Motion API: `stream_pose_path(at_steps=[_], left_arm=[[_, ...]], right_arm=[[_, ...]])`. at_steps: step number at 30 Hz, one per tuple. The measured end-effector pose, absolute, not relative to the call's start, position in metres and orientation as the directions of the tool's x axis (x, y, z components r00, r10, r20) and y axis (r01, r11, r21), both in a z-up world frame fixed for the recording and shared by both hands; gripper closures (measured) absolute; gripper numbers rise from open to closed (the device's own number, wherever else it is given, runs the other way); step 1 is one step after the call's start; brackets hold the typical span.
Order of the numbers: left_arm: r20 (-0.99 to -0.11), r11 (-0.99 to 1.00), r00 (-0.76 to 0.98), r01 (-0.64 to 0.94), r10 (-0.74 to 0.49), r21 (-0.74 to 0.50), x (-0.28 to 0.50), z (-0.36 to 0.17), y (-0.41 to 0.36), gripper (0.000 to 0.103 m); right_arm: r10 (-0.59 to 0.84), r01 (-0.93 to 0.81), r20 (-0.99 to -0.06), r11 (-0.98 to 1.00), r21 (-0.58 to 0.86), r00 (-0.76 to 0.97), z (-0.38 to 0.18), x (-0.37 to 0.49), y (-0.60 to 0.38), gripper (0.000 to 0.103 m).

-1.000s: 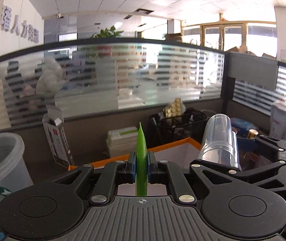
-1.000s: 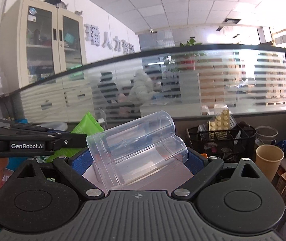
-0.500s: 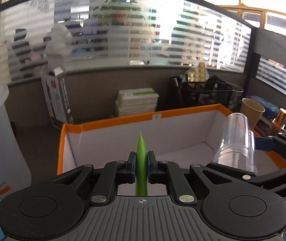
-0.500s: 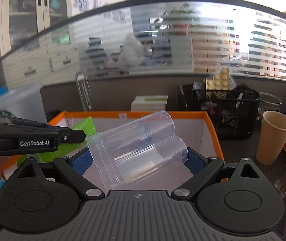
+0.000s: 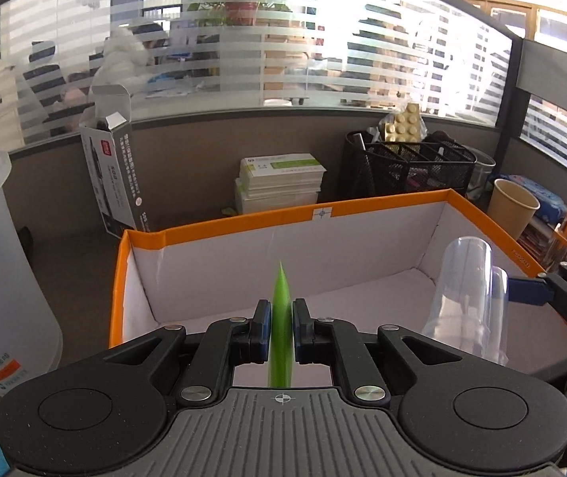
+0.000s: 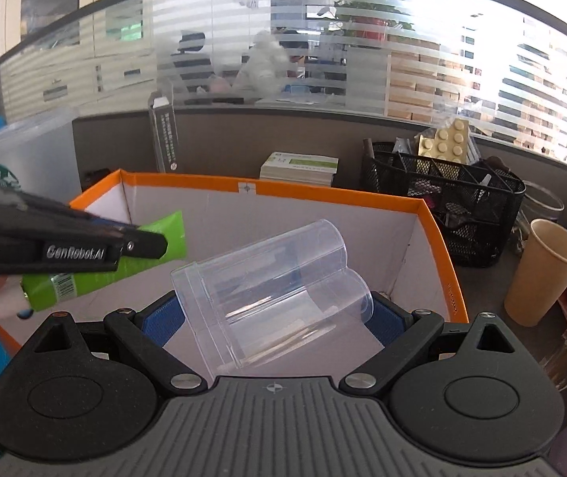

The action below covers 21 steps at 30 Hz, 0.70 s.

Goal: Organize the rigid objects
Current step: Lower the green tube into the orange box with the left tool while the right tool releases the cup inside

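- Left tool point(image 5: 282, 328) pressed on a green tube point(image 5: 281, 330), held edge-on; seen from the right wrist, tube point(image 6: 104, 262) angled over the left corner of the box.
- Right tool point(image 6: 271, 314) pinching a clear double-cylinder container point(image 6: 275, 294), tilted, closed ends pointing away.
- Both views now tipped down from a second ago — orange-rimmed box point(image 5: 323, 214) fills the frame, white floor bare beneath.
- Judged: carry finished, both items hanging above the box — lowering and release next.
- Beyond on the desk: mesh organizer point(image 5: 414, 167), paper cup point(image 6: 541, 270).
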State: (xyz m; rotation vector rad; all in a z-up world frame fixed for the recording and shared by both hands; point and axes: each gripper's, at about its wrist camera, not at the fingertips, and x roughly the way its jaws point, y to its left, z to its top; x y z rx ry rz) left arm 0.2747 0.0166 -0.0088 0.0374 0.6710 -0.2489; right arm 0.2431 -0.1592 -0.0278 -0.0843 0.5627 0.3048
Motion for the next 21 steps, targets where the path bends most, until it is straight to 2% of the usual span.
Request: stream_pose_path(at_steps=[3,16,21], left_arm=[[-0.623,0.973,0.756,0.226,-0.199,-0.036,0.277,-0.007,0.016,0.090],[-0.612,0.966,0.760,0.259,-0.219,-0.025,0.247,-0.011,0.011,0.089],[-0.606,0.962,0.762,0.272,-0.228,-0.019,0.230,-0.010,0.009,0.084]], right_arm=[[0.257,-0.309,-0.547,0.951,-0.002,0.797,-0.027,0.242,-0.158,0.008],[0.232,-0.290,-0.579,0.957,-0.008,0.782,-0.026,0.242,-0.162,0.007],[0.216,-0.272,-0.578,0.962,-0.011,0.787,-0.025,0.240,-0.164,0.005]])
